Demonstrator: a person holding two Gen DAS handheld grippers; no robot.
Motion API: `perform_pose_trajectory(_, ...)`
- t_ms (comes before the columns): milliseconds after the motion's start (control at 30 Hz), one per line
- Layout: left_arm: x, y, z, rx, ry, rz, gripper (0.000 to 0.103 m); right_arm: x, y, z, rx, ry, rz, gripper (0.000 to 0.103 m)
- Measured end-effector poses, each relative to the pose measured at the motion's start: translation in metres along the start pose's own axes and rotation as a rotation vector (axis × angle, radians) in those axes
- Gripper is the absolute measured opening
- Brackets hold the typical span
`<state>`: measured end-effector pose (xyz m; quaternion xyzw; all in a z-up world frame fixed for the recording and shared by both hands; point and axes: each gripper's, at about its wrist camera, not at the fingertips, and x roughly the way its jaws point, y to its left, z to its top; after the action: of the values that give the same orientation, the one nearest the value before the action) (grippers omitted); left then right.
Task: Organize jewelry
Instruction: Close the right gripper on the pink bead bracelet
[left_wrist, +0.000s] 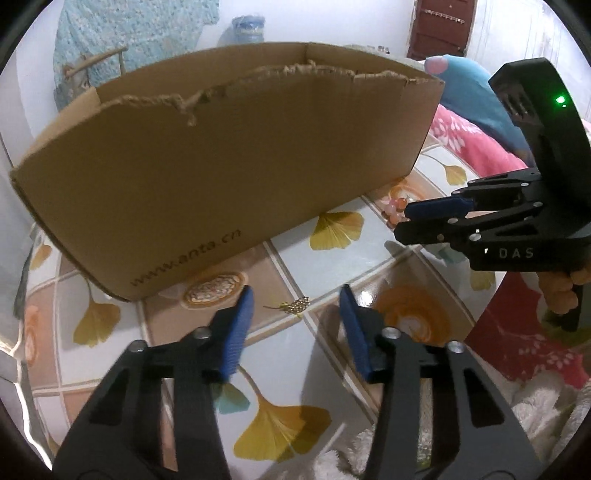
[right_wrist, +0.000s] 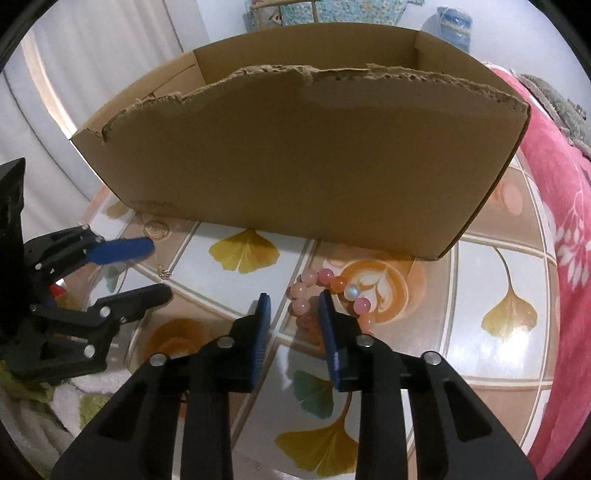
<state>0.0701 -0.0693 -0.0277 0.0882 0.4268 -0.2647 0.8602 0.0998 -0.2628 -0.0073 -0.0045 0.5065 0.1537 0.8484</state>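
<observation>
A plain brown box (right_wrist: 295, 158) with dark print on its side stands at the centre of both views, on a glossy tablecloth (right_wrist: 498, 266) checked in white and tan with yellow ginkgo leaves and orange latte-art rounds. The bracelet (right_wrist: 325, 291) has pink, orange and pale bluish beads; the small chain (left_wrist: 295, 305) is gold. Both black grippers carry blue pads (left_wrist: 240, 332), and a pink blanket (right_wrist: 561, 206) with white flowers fills the right edge.
</observation>
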Motion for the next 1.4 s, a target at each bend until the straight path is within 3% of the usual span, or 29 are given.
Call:
perform_pose_trajectory(233,0.001,-0.006,0.0,0.035,0.009,0.028,0.022,-0.001,0.0,-0.002,-0.004,-0.005,-0.013,0.016)
perform_pose_trajectory(533,0.002,-0.014,-0.001,0.076,0.012,0.046,0.006,0.002,0.006,-0.007,-0.012,-0.007,-0.023,0.015)
perform_pose_trajectory(1033,-0.007,-0.012,-0.004,0.082,-0.018,0.031,0.002,0.01,0.013,0.0,-0.047,-0.004,-0.051,0.016)
perform_pose_trajectory(1100,-0.009,-0.011,-0.004,0.079,-0.022,0.031,0.002,0.01,0.015,0.001,-0.054,-0.007,-0.057,0.01)
perform_pose_trajectory(1400,-0.036,-0.001,0.001,0.045,-0.081,0.026,0.002,-0.022,0.006,-0.002,0.033,-0.11,-0.016,0.01)
